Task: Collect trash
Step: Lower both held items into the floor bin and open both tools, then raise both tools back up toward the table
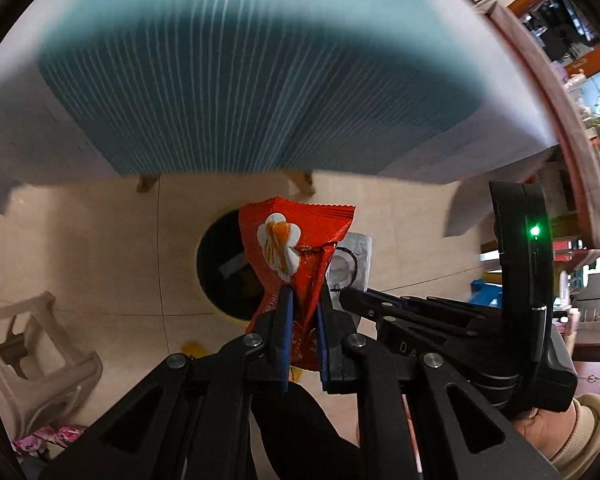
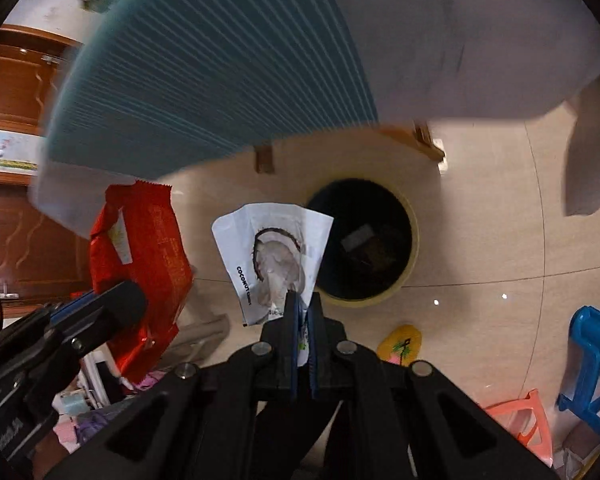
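Table edge above, bin below

My left gripper pinches a snack wrapper; my right gripper, just to its right, pinches a coconut wrapper. The bin stands on the floor below both, the table beyond.

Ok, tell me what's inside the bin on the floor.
The bin has a dark inside with a flat greyish scrap and something brownish. The white coconut wrapper covers its near-left edge; the rest is too dark to tell.
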`<state>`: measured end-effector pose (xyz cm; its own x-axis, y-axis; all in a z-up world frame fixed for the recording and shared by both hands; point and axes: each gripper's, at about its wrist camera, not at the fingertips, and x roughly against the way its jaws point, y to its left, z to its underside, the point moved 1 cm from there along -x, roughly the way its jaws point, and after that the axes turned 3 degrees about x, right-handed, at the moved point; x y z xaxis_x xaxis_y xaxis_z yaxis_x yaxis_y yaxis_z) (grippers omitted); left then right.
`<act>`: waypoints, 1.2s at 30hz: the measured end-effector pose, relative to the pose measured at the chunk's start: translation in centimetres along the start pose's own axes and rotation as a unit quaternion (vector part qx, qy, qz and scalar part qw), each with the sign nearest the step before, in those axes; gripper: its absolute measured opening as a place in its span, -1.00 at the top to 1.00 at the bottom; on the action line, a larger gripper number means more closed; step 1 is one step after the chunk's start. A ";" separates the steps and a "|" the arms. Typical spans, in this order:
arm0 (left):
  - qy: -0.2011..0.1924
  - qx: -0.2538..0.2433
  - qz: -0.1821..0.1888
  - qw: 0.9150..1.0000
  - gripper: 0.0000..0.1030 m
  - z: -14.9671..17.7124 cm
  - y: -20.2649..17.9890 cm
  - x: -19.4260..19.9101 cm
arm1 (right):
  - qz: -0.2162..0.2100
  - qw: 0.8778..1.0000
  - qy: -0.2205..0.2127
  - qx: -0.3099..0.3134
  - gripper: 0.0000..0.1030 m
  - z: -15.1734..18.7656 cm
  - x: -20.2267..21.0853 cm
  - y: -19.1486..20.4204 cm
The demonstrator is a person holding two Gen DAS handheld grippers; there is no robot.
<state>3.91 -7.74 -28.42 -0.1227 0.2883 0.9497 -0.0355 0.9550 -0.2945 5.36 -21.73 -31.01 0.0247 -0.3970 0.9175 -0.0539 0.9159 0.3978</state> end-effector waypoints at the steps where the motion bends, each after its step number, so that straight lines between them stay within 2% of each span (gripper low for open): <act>1: 0.003 0.001 -0.001 1.000 0.82 0.1 0.3 -1.1 | 0.005 1.000 0.003 -0.003 0.86 0.1 -1.8 -0.6; 4: 0.009 -0.001 -0.013 1.000 0.82 0.4 1.8 -5.8 | 0.014 1.000 0.010 -0.015 0.86 0.2 -6.9 -2.5; 9: 0.008 -0.005 -0.037 0.999 0.65 0.3 3.5 -11.8 | 0.029 0.999 0.014 -0.025 0.84 -0.2 -13.2 -4.9; 10: 0.006 -0.005 -0.042 0.999 0.56 0.0 3.7 -12.4 | 0.031 0.999 0.019 -0.031 0.76 -0.3 -14.7 -5.2; 12: 0.007 -0.010 -0.056 0.998 0.26 0.1 4.1 -13.7 | 0.037 0.998 0.025 -0.040 0.56 -0.3 -16.6 -6.0; 13: 0.010 -0.015 -0.065 0.998 -0.05 0.0 4.2 -14.2 | 0.038 0.998 0.026 -0.041 0.39 -0.4 -17.1 -6.2; 14: 0.008 -0.016 -0.068 0.998 -0.24 -0.2 4.4 -14.3 | 0.041 0.998 0.025 -0.044 0.28 -0.5 -17.6 -6.5; 15: 0.002 -0.018 -0.072 0.997 -0.33 -0.5 4.6 -14.3 | 0.043 0.998 0.025 -0.046 0.07 -0.7 -17.8 -6.7; 16: -0.001 -0.020 -0.077 0.997 -0.53 -0.7 4.7 -14.3 | 0.041 0.998 0.023 -0.049 -0.07 -0.8 -18.0 -6.8; 17: -0.006 -0.023 -0.082 0.996 -0.61 -0.8 4.7 -14.2 | 0.038 0.998 0.018 -0.051 -0.10 -1.0 -17.8 -7.0; 23: -0.021 -0.020 -0.092 0.995 -0.63 -1.3 5.1 -13.3 | 0.034 0.997 -0.020 -0.059 -0.11 -1.5 -16.4 -6.9; 28: -0.027 -0.019 -0.083 0.996 -0.63 -1.2 4.9 -11.7 | 0.039 0.996 -0.037 -0.066 -0.11 -1.4 -15.1 -7.0; 36: -0.035 -0.033 -0.074 0.996 -0.63 -1.0 3.8 -6.5 | 0.029 0.993 -0.066 -0.089 -0.11 -0.5 -10.8 -6.1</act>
<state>5.60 -5.88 -35.59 -0.1902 0.1406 0.9716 0.0057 0.9898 -0.1421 5.90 -23.03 -43.39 -0.1055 -0.3372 0.9355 0.1257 0.9287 0.3489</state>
